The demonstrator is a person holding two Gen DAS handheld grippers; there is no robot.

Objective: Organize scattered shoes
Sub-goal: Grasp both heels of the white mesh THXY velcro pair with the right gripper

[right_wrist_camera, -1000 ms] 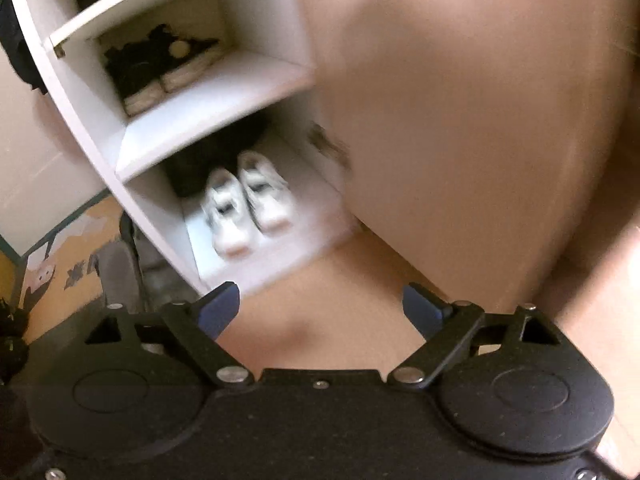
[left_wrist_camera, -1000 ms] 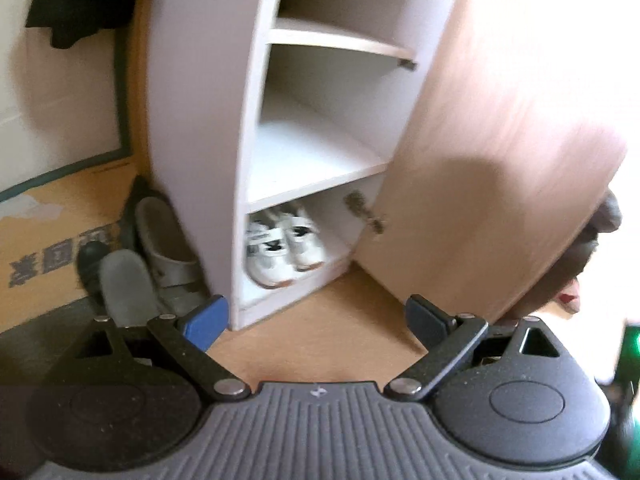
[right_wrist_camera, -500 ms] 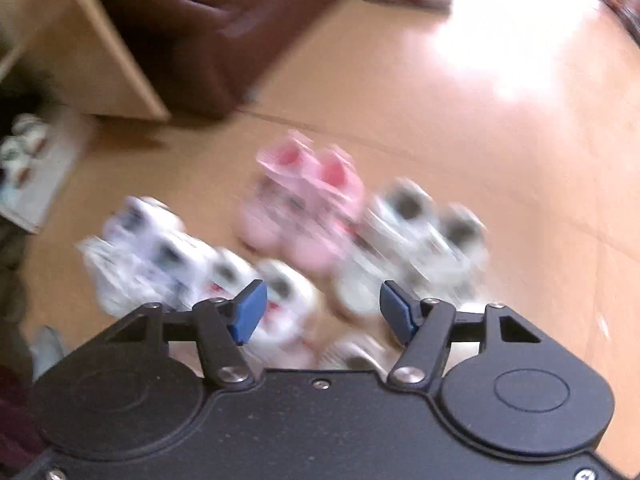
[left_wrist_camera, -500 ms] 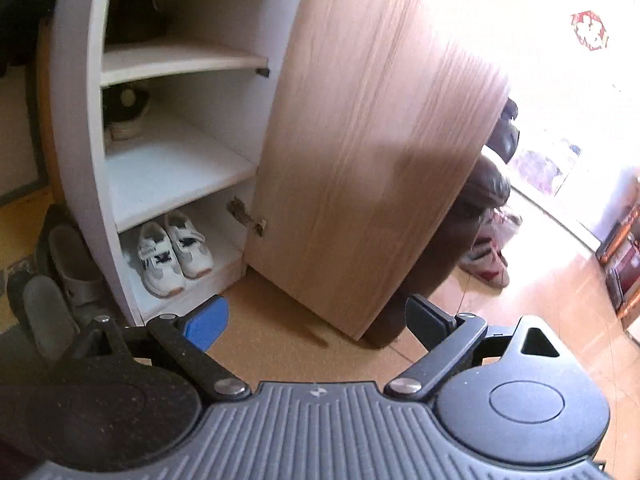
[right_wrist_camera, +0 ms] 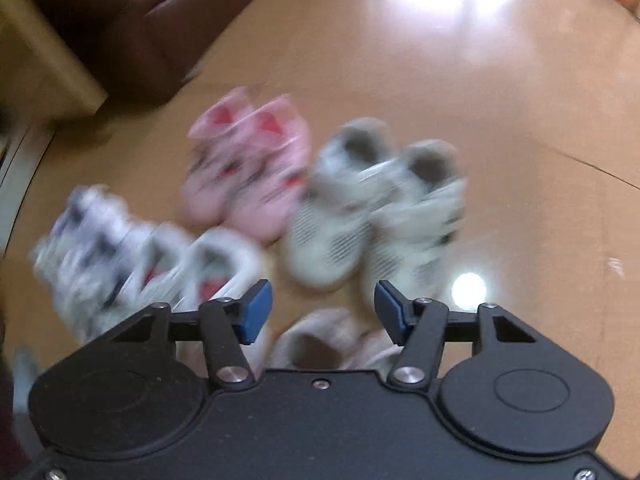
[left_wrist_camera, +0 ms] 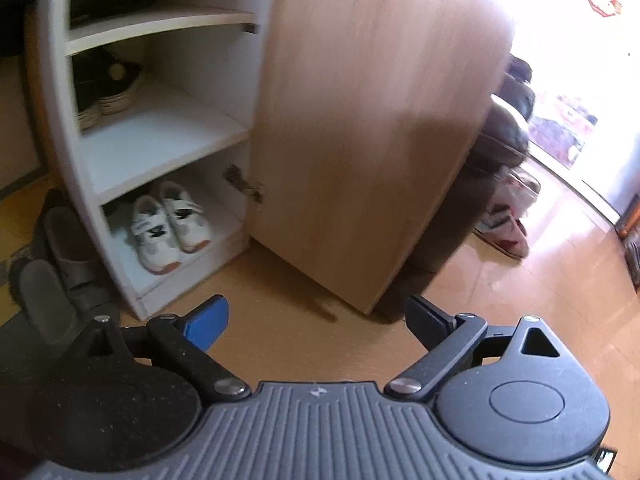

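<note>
Two grippers, both with fingers spread and nothing between them. On the right-wrist camera, the right gripper [right_wrist_camera: 323,308] hangs over a blurred cluster of small shoes on the tan floor [right_wrist_camera: 500,100] — a pink pair [right_wrist_camera: 244,168] at the far side, a grey-white mesh pair [right_wrist_camera: 376,208] to the right, white trainers with red and dark trim [right_wrist_camera: 132,256] to the left, and one pale shoe [right_wrist_camera: 320,344] right beneath the fingers. Over on the left, the left gripper [left_wrist_camera: 316,316] faces the white shelf cabinet [left_wrist_camera: 160,136], its wooden door [left_wrist_camera: 368,120] swung wide — a white pair of strap sneakers [left_wrist_camera: 170,226] sits on the bottom shelf, dark shoes [left_wrist_camera: 106,86] on the shelf above.
</note>
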